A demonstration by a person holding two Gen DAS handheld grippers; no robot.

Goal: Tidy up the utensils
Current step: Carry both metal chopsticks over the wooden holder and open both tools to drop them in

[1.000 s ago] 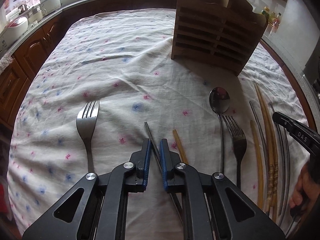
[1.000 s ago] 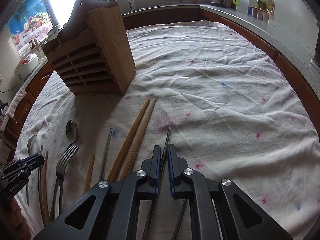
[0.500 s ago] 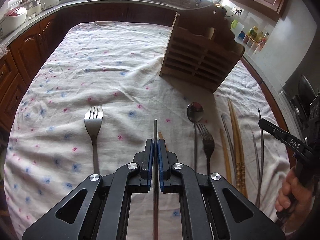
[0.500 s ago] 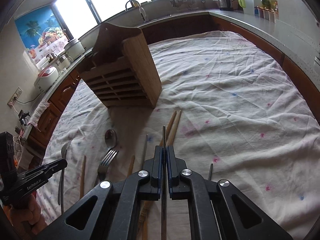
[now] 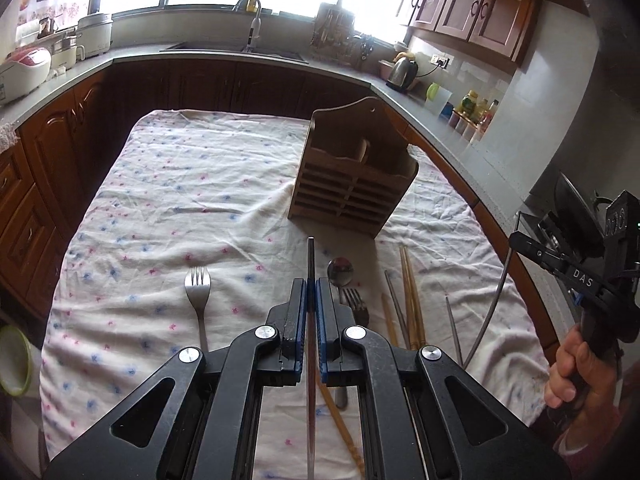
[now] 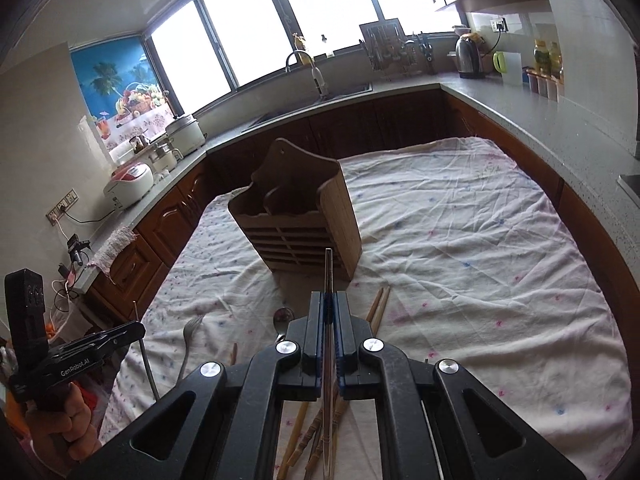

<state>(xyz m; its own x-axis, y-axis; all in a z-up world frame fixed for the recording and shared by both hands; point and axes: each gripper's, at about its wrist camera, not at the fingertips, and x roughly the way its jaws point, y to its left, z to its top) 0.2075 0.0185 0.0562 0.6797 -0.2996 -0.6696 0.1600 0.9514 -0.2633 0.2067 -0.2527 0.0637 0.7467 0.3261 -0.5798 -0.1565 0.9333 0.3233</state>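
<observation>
My left gripper [image 5: 311, 286] is shut on a metal chopstick [image 5: 310, 258], held above the table and pointing at the wooden utensil holder [image 5: 352, 184]. My right gripper [image 6: 328, 298] is shut on another metal chopstick [image 6: 328, 268], also lifted and pointing at the holder [image 6: 300, 228]. On the cloth lie a fork [image 5: 199, 292], a spoon [image 5: 340, 272], a second fork [image 5: 356, 308], wooden chopsticks [image 5: 410, 292] and a metal chopstick [image 5: 454, 334]. The right gripper also shows at the right edge of the left wrist view [image 5: 560, 256], its chopstick hanging down.
The table wears a white flowered cloth [image 5: 180, 200]. Dark wooden cabinets and a grey counter [image 6: 520, 120] run round it, with a sink, kettle and rice cookers. A green bowl [image 5: 14, 360] sits low at the left.
Both grippers closed on metal chopsticks lying on the cloth and lifted them well above the table. Both views now look down on the holder from higher up.
</observation>
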